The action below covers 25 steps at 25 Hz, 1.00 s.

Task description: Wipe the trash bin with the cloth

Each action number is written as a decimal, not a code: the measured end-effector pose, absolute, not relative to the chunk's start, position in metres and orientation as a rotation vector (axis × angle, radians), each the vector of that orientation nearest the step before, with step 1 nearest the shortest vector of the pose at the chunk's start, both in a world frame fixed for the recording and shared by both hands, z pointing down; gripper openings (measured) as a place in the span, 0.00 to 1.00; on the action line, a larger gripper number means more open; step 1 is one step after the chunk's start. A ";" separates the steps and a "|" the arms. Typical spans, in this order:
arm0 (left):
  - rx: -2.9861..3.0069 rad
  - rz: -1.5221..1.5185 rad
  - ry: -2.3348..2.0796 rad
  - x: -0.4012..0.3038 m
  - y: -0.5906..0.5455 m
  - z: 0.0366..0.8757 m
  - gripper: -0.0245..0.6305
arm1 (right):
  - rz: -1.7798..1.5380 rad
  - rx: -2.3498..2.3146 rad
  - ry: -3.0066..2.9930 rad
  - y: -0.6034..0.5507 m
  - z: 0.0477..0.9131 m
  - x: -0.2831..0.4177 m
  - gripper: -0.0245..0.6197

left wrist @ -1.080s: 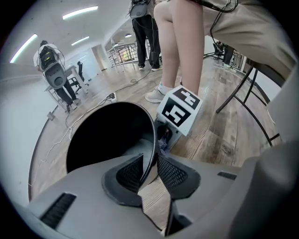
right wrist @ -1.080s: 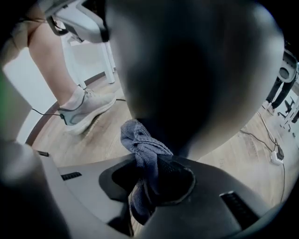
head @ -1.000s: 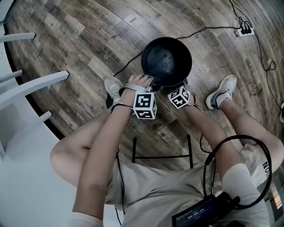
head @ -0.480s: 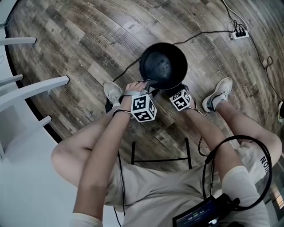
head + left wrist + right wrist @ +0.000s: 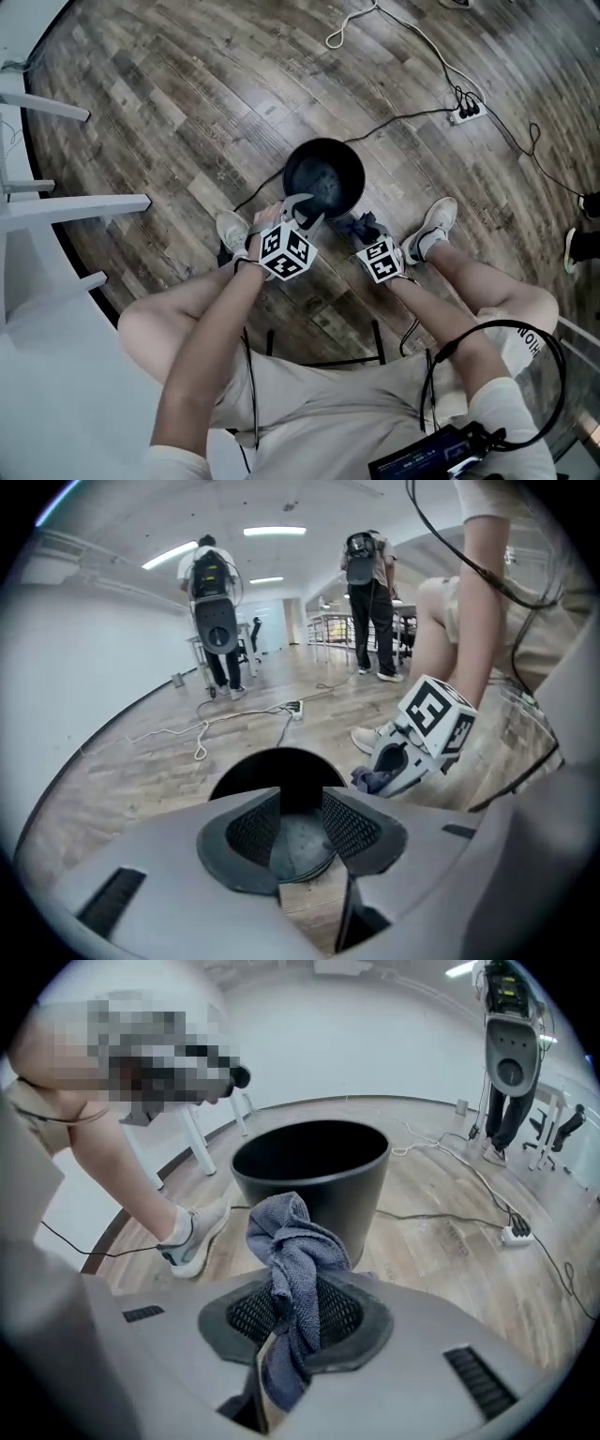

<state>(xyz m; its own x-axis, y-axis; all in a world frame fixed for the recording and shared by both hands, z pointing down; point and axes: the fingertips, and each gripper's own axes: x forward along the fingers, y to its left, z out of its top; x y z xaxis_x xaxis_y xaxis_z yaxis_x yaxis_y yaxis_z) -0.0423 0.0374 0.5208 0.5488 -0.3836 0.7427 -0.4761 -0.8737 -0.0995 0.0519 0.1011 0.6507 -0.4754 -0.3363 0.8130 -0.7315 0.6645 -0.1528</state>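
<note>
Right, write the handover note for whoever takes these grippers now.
Left gripper: open, jaws have just been opening, nothing between them; it looks down at the trash bin.
Right gripper: shut on the cloth, held near the bin's side.
Bin: upright on the wooden floor.
Done: cloth in the grip.
Left: how much is already wiped cannot be told; bring the cloth onto the bin and wipe.

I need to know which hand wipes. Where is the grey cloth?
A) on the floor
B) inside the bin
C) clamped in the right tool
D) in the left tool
C: the cloth hangs pinched in the right tool. The left tool, its jaws just opened wider, has nothing between them.
</note>
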 end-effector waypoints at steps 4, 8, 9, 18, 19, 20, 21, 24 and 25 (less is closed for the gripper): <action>2.623 1.067 -0.867 -0.037 0.036 0.471 0.26 | 0.552 0.838 -2.185 0.090 0.587 0.053 0.16; 2.652 0.999 -0.908 -0.030 0.046 0.423 0.26 | 0.508 0.893 -2.280 0.075 0.516 0.058 0.16; 2.657 0.977 -0.920 -0.029 0.047 0.411 0.26 | 0.505 0.919 -2.301 0.070 0.497 0.061 0.16; 2.675 0.710 -1.069 -0.029 0.038 0.299 0.25 | 0.457 1.258 -2.472 0.018 0.336 0.092 0.16; 2.691 0.683 -1.081 -0.031 0.036 0.287 0.25 | 0.422 1.278 -2.495 0.014 0.318 0.092 0.16; 2.709 0.660 -1.093 -0.032 0.033 0.275 0.25 | 0.379 1.292 -2.516 0.011 0.301 0.092 0.16; 2.726 0.643 -1.105 -0.034 0.031 0.266 0.25 | 0.334 1.300 -2.537 0.009 0.286 0.092 0.16; 2.779 0.593 -1.152 -0.040 0.024 0.250 0.25 | 0.194 1.297 -2.582 0.007 0.253 0.090 0.16; 2.794 0.573 -1.166 -0.041 0.021 0.249 0.25 | 0.152 1.295 -2.591 0.007 0.247 0.089 0.16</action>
